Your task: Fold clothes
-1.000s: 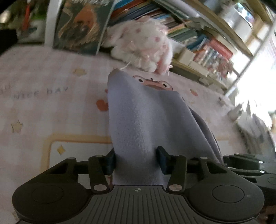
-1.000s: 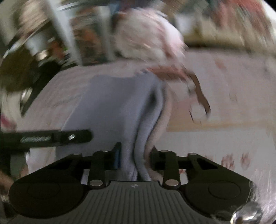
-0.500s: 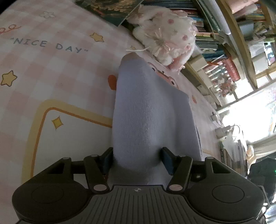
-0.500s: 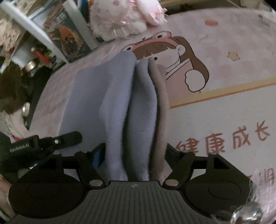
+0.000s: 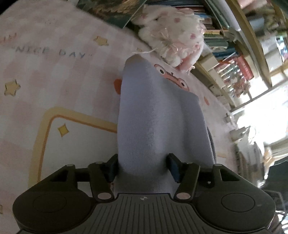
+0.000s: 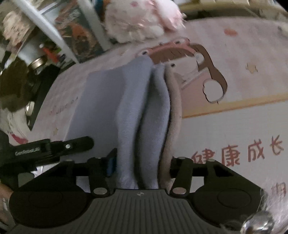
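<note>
A pale blue fleece garment (image 5: 158,117) lies folded lengthwise on the pink cartoon play mat (image 5: 54,72). Its near end bulges up between the fingers of my left gripper (image 5: 143,167), whose jaws are opening and stand loosely either side of the fabric. In the right wrist view the same garment (image 6: 129,100) shows several stacked folds with a beige edge on the right. Those folds fill the gap of my right gripper (image 6: 141,165); its jaws are closing slightly but stand wide. The left gripper's finger (image 6: 54,146) lies beside the garment's left edge.
A white and pink plush toy (image 5: 172,41) sits just beyond the garment's far end. Behind it stand bookshelves (image 5: 234,59) and a leaning picture book (image 5: 111,9). The mat (image 6: 234,126) spreads to both sides. Dark clutter (image 6: 21,75) lies off the mat's left edge.
Both grippers have rolled and sunk toward the mat with the garment, then stopped. Their jaws have widened from a tight pinch, and the fabric now sits looser between them.
</note>
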